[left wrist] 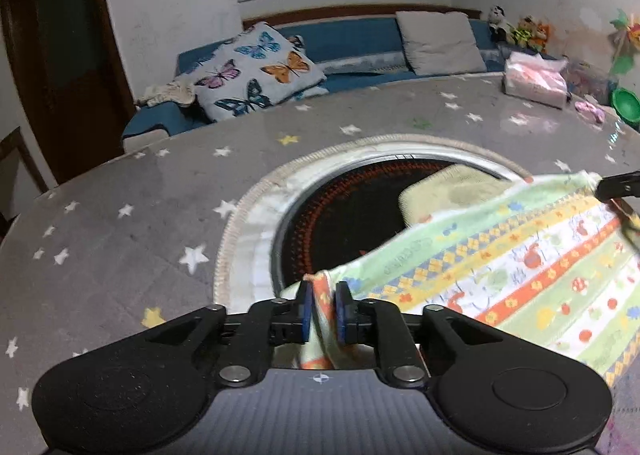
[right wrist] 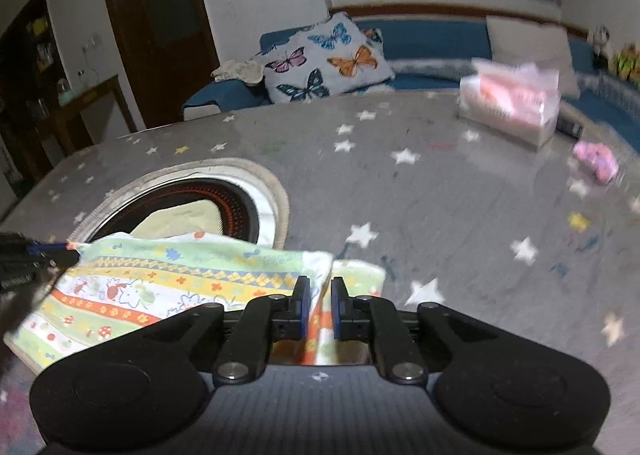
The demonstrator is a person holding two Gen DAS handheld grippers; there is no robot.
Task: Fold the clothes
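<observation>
The left claw (left wrist: 324, 305) is clamped on one corner of a striped, cartoon-printed cloth (left wrist: 520, 267), which runs from between its blue pads away to the right, where the right claw (left wrist: 612, 187) pinches the far corner. In the right wrist view the right claw (right wrist: 320, 301) is likewise closed on a cloth corner, the fabric stretching leftward. The cloth hangs taut between both, above the star-patterned counter (right wrist: 440, 195) and partly over its round black inset (left wrist: 340, 215).
</observation>
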